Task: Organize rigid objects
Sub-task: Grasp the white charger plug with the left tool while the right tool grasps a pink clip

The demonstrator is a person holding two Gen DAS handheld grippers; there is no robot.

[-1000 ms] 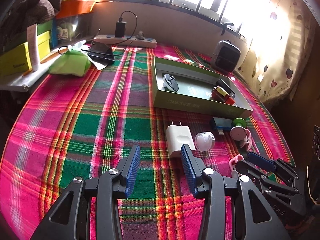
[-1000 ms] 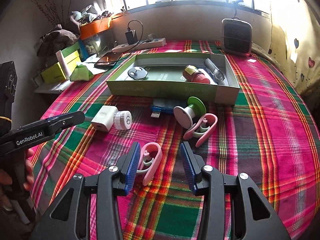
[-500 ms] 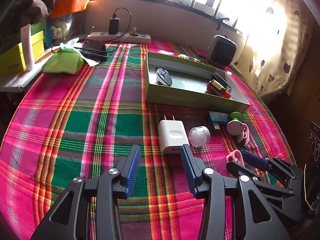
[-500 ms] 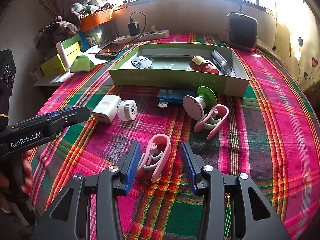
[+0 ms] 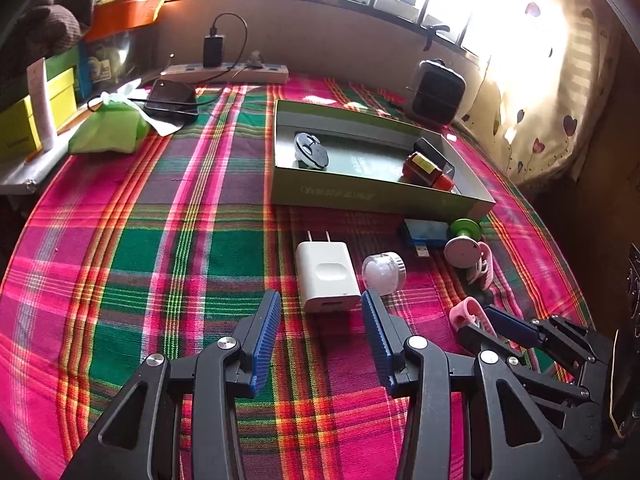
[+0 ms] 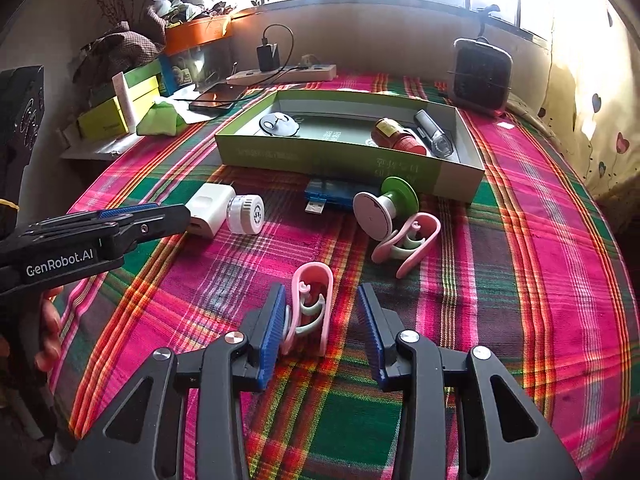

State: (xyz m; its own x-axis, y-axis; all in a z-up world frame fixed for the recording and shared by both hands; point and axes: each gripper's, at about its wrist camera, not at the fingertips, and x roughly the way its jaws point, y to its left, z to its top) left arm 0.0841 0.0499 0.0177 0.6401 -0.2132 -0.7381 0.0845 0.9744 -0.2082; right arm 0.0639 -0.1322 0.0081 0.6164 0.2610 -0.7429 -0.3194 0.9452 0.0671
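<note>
A green box point(image 5: 380, 194) point(image 6: 320, 158) on the plaid cloth holds a round disc, a red bottle point(image 6: 398, 138) and a dark tube. In front of it lie a white charger point(image 5: 326, 276) point(image 6: 210, 208), a white round cap point(image 5: 383, 272) point(image 6: 245, 214), a blue USB stick point(image 6: 340, 196), a green-and-white spool point(image 6: 386, 208) and two pink clips point(image 6: 312, 304) point(image 6: 408, 244). My left gripper point(image 5: 320, 312) is open, its fingers either side of the charger's near end. My right gripper point(image 6: 322, 308) is open around the nearer pink clip, whose left side touches the left finger.
At the back stand a power strip point(image 5: 224, 74) with a plugged charger, a phone point(image 5: 172, 96), a green pouch point(image 5: 108, 132), yellow boxes point(image 5: 24, 128) and a dark square speaker point(image 5: 436, 96). A curtain hangs at the right.
My left gripper has moved forward toward the white charger. My right gripper has moved forward so the pink clip now lies between its fingers.
</note>
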